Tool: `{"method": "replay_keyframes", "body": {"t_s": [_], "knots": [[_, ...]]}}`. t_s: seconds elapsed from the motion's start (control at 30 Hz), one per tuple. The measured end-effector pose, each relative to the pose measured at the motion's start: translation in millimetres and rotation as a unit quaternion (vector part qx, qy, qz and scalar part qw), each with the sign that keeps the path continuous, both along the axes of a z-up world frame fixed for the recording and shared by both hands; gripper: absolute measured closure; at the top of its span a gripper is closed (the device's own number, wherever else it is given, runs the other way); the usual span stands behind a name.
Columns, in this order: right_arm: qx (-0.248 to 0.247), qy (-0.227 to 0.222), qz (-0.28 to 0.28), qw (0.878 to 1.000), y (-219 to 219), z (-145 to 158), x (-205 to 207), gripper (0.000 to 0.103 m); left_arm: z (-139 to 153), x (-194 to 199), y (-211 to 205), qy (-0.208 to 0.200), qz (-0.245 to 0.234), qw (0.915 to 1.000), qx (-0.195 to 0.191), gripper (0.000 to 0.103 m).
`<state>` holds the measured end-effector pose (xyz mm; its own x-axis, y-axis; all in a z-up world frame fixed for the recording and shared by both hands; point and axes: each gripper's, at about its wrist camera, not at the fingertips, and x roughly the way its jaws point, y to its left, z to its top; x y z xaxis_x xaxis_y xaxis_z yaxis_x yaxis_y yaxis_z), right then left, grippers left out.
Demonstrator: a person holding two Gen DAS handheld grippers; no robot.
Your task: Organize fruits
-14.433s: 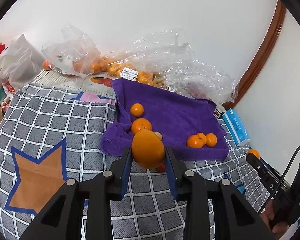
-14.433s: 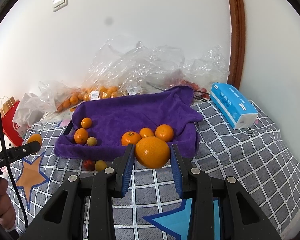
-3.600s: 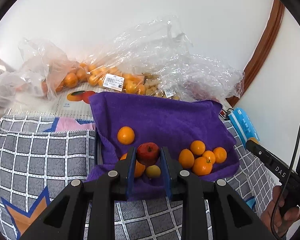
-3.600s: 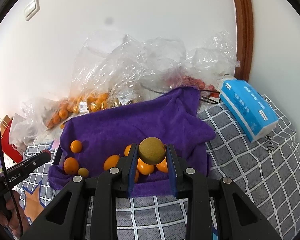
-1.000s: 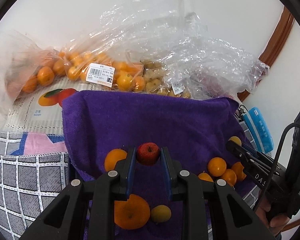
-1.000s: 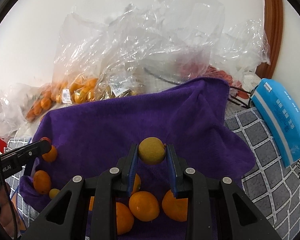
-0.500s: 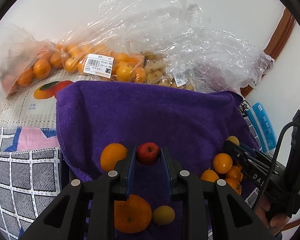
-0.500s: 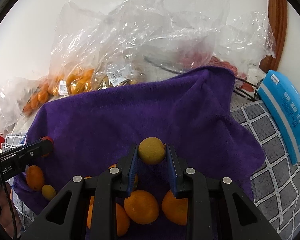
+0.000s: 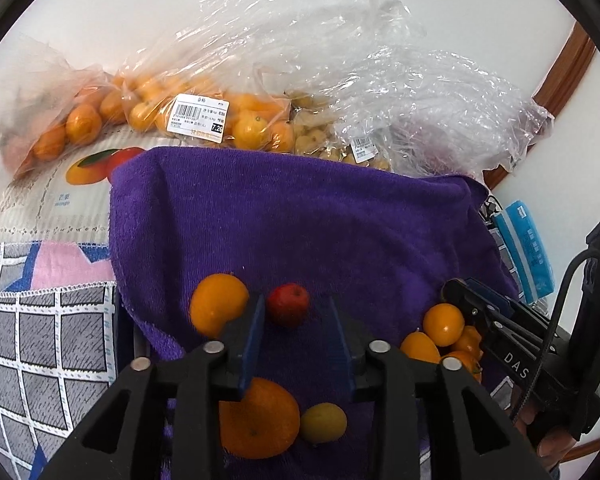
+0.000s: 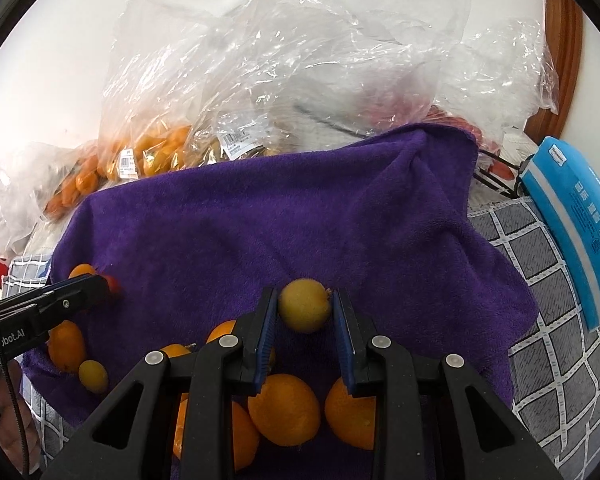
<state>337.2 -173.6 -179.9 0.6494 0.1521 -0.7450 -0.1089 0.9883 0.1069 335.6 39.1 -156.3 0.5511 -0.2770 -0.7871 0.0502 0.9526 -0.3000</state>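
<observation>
On the left of the soft purple terry towel (image 9: pixel 300 216), the left gripper (image 9: pixel 296 320) has just been opening, and the small red apple-like fruit (image 9: pixel 289 305) sits between its blue pads, leaning toward the left pad with a clear gap on the right. The likely trouble here is rolling: the towel is plush and uneven, and the freed red fruit could drift into the round orange mandarin (image 9: pixel 218 309) just beside it, or be nudged if the jaws lift off crookedly. A larger orange (image 9: pixel 260 416) and a small yellow-green fruit (image 9: pixel 323 423) lie nearer the camera, under the gripper's frame.

Further right, the right gripper (image 10: pixel 305 312) has also just been opening, though only slightly; the round yellow-green fruit (image 10: pixel 305 310) is between the pads, which stand very close to it on both sides, so I cannot tell whether they press on it. If it sticks to one pad, a withdrawal might drag it onto the cluster of oranges (image 10: pixel 284 408) below. The blue tissue pack (image 10: pixel 576 224) lies well apart at the right edge.
</observation>
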Motion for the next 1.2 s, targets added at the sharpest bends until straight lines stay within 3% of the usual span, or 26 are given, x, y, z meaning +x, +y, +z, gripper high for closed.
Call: {"method": "replay_keyframes", "body": {"t_s": [0.07,0.13,0.43,0.7,1.2], "knots": [[0.007,-0.001,0.004,1.000,0,3,-3,0.062,4,-4,2,-0.006,0.002,1.0000,-0.006,0.055],[0.007,-0.006,0.004,1.000,-1,7,-8,0.058,10,-10,3,-0.012,0.006,0.9999,-0.003,0.050],[0.005,-0.031,0.000,0.999,-5,35,-46,0.052,36,-41,-2,-0.028,0.002,0.9996,0.007,0.039],[0.009,-0.048,-0.007,0.999,-15,57,-95,0.051,53,-80,-1,-0.037,0.015,0.9989,0.024,0.038],[-0.017,-0.097,-0.030,0.995,-20,107,-202,0.047,103,-191,-14,-0.125,0.064,0.9855,0.096,0.020]]}}
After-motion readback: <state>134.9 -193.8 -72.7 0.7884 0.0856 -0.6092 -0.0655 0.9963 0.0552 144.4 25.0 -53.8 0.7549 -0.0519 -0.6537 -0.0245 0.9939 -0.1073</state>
